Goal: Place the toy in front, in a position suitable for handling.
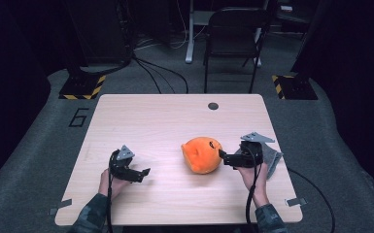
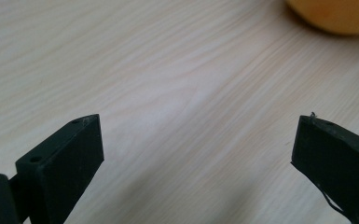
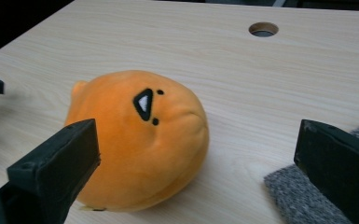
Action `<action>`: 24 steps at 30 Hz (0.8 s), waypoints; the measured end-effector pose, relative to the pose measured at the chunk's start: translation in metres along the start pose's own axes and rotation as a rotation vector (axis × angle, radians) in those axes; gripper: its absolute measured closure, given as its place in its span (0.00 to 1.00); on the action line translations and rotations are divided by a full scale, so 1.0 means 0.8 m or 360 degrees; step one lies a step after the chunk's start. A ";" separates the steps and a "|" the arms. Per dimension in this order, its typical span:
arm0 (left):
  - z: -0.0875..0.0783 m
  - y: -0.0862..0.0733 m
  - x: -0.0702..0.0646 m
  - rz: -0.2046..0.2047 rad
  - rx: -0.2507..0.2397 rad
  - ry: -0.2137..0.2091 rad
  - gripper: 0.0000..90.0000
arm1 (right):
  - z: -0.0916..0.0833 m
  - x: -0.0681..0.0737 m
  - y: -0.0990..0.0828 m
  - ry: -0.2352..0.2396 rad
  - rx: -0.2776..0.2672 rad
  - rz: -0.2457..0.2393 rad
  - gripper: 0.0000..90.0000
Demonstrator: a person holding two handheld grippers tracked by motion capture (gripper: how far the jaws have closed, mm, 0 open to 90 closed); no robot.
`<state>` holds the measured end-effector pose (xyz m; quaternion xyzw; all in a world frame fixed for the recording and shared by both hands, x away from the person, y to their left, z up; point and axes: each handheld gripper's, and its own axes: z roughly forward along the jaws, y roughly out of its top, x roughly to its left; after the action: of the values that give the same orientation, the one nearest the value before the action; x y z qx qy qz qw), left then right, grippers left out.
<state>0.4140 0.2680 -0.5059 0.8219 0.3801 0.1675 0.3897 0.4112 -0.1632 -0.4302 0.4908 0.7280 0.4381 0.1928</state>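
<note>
Black jaws of right gripper (image 1: 222, 155) seen spread wide, nothing clamped, tips just beside orange plush toy (image 1: 202, 154) lying on wooden table (image 1: 165, 121). Grey cloth (image 3: 303, 196) noted under right gripper. Left gripper (image 1: 145, 172) held apart, jaws parted, empty.

Orange plush toy (image 1: 202, 154) w/ black markings, grey cloth (image 1: 272, 158), pale woodgrain table (image 1: 165, 121).

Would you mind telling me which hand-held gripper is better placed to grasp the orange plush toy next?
Right hand-held gripper: open, right beside the orange plush toy. Left hand-held gripper sits farther off.
</note>
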 end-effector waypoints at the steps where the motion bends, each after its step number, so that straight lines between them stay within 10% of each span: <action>1: -0.004 0.012 -0.009 0.0006 -0.0041 -0.0015 0.02 | -0.002 -0.003 -0.001 0.0003 0.0009 0.0011 0.00; 11: 0.003 0.076 -0.046 -0.0043 -0.0166 -0.0071 0.02 | -0.028 -0.035 -0.018 -0.0097 0.0047 0.0049 0.00; 24: 0.043 0.134 -0.094 0.0046 -0.0175 -0.0184 0.02 | -0.054 -0.078 -0.057 -0.0290 0.0161 0.0097 0.00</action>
<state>0.4371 0.1498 -0.4443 0.8130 0.3353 0.1461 0.4531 0.3837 -0.2439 -0.4538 0.5596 0.7134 0.3601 0.2197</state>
